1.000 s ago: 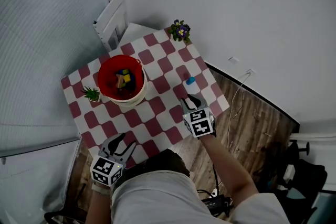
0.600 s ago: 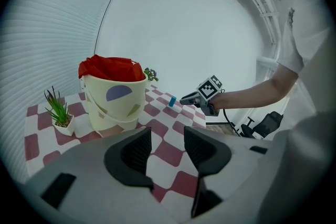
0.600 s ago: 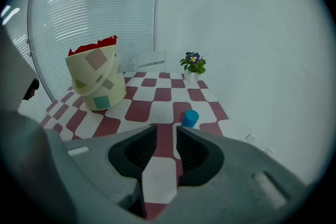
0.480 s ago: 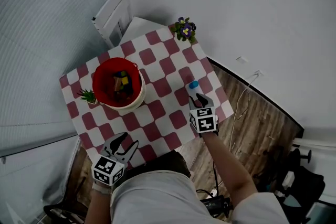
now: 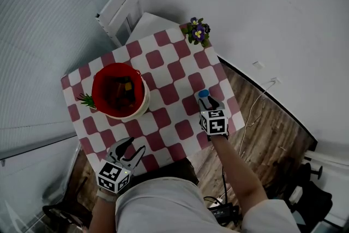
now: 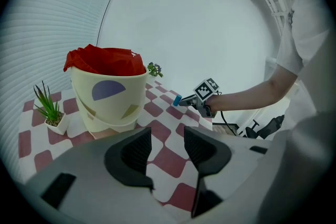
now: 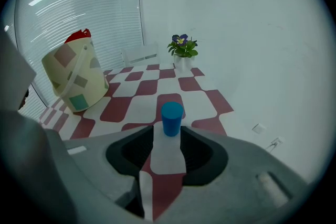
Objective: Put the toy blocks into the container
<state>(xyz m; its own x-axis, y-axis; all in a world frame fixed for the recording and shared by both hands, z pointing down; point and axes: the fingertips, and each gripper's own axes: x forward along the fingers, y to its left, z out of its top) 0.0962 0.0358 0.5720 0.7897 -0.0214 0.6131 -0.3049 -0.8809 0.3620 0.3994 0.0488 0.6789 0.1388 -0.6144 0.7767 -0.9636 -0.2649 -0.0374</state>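
No lettering, number, brand or sign readable anywhere. Only black-and-white square patterns, not letters, on the marker cube point(image 5: 113, 177) of the left gripper point(image 5: 134, 145) and on the marker cube point(image 5: 214, 121) of the right gripper point(image 5: 206, 100). Plain coloured shapes, a purple half-round and tan patches, on the cream wall of the container point(image 6: 107, 99), without a word on them. Nothing printed on the red-and-white checked cloth of the desk point(image 5: 163, 93).
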